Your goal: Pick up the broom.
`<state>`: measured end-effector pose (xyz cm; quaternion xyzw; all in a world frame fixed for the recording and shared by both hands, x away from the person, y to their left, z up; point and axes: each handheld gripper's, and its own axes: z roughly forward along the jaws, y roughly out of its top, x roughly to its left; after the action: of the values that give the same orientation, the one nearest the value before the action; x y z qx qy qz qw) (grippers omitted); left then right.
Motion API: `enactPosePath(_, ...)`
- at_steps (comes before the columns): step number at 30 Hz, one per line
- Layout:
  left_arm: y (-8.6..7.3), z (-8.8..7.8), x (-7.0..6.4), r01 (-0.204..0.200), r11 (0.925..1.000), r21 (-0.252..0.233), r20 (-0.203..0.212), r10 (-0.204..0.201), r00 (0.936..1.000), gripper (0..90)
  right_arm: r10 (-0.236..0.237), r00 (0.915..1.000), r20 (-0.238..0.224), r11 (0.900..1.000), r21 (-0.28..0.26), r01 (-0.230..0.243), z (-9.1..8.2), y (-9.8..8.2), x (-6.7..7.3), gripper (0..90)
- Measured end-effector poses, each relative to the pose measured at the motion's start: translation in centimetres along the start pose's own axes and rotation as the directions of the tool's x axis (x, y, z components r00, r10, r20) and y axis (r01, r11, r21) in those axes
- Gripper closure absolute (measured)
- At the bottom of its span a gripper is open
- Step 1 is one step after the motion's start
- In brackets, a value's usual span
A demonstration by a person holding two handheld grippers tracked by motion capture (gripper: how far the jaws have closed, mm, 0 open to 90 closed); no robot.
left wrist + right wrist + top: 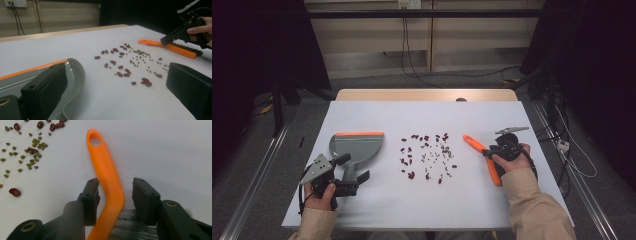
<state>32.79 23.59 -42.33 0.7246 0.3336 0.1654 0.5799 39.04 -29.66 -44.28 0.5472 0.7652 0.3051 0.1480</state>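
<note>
Straddling the bend of a light, stiff orange plastic hand brush (107, 182) at lower centre of frame, the right gripper (116, 195) stands open, pads not yet pressing; that smooth handle's bend likely offers the surest hold. The left gripper (112, 92) stands open beside the grey dustpan (75, 75).

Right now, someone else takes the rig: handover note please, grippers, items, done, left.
Left gripper: open, jaws either side of the grey dustpan handle, no squeeze visible.
Right gripper: open around the orange brush at the bend of its handle; one jaw touches, a gap shows on the other side. Brush lies flat on the table.
Beans: red and green, scattered mid-table between dustpan and brush.
Done: both tools approached.
Left: grip both, sweep beans into the dustpan.
</note>
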Motion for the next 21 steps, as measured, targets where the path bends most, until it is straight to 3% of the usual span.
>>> enactPosePath(4, 0.0, 0.0, 0.0, 0.001, 1.0000, -0.001, 0.002, -0.001, 1.0000, 3.4, 0.006, 1.0000, -0.003, 1.000, 0.025, -0.006, 0.3, 0.0, 0.1, 64.4)
enactPosePath(11, 0.0, 0.0, 0.0, -0.004, 1.0000, 0.001, 0.003, 0.004, 1.0000, 3.4, -0.034, 0.9989, 0.031, 0.998, 0.062, 0.032, 0.9, 0.1, 0.5, 66.7)
enactPosePath(13, 0.0, 0.0, 0.0, -0.005, 1.0000, 0.004, 0.004, 0.005, 1.0000, 3.4, -0.016, 0.9999, 0.005, 0.996, 0.083, 0.015, 1.0, 0.4, 0.1, 66.7)
enactPosePath(16, 0.1, 0.1, 0.1, -0.002, 1.0000, -0.003, 0.007, 0.002, 1.0000, 3.4, -0.004, 1.0000, 0.003, 0.995, 0.096, 0.004, 1.1, 0.5, 0.1, 66.9)
enactPosePath(21, 0.1, 0.4, -0.1, -0.009, 0.9999, 0.004, 0.016, 0.009, 0.9998, 3.4, 0.004, 1.0000, -0.004, 0.997, 0.077, -0.004, 1.1, 0.3, -0.1, 67.4)
